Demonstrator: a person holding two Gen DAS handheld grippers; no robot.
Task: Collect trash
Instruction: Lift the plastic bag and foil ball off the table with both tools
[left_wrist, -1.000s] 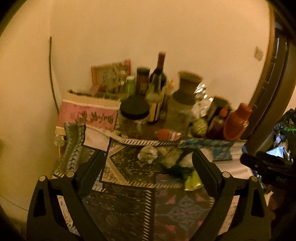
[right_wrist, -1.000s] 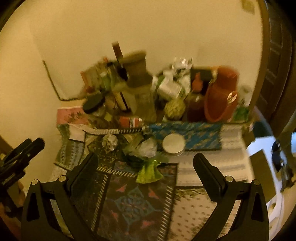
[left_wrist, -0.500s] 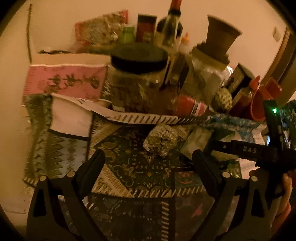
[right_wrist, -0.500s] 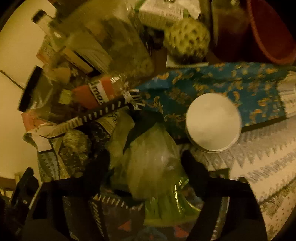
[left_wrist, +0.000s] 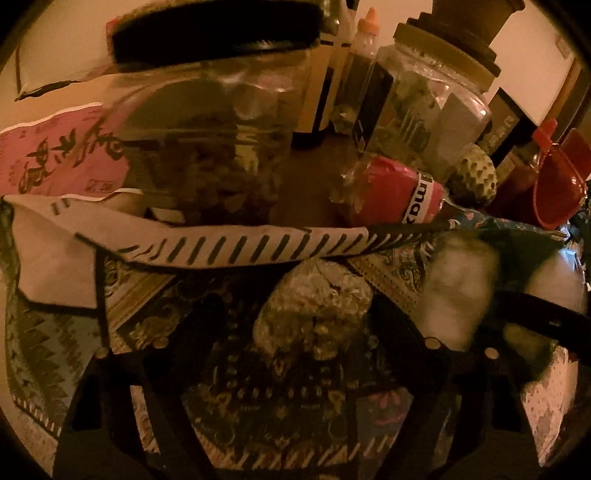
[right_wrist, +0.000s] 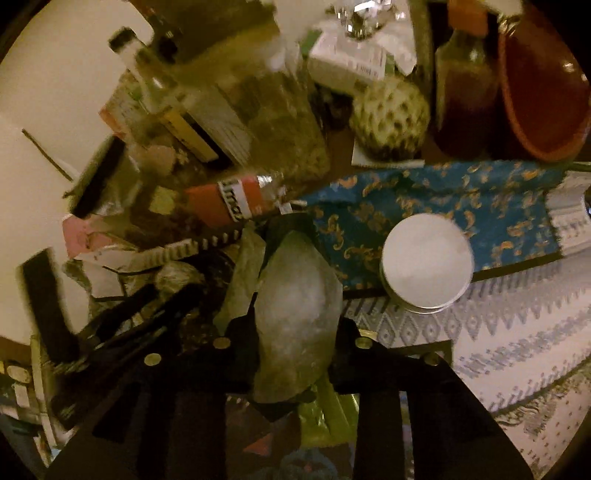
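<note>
Grasp step, both hands; right gripper (right_wrist: 295, 341) closed on crumpled plastic bag (right_wrist: 295, 310), near centre; left gripper (left_wrist: 314, 343) narrowed around foil ball (left_wrist: 314, 314), contact unclear; next: pinch foil, lift both; jars (left_wrist: 207, 140) far.

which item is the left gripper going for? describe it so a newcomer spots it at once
Start at the big clear jar with the black lid at the back of the patterned cloth. In front of it, past the striped cloth edge, sits a crumpled foil ball between the left gripper's open jaws. It alone is silvery and crinkled; the neighbouring wad is pale and soft.
</note>
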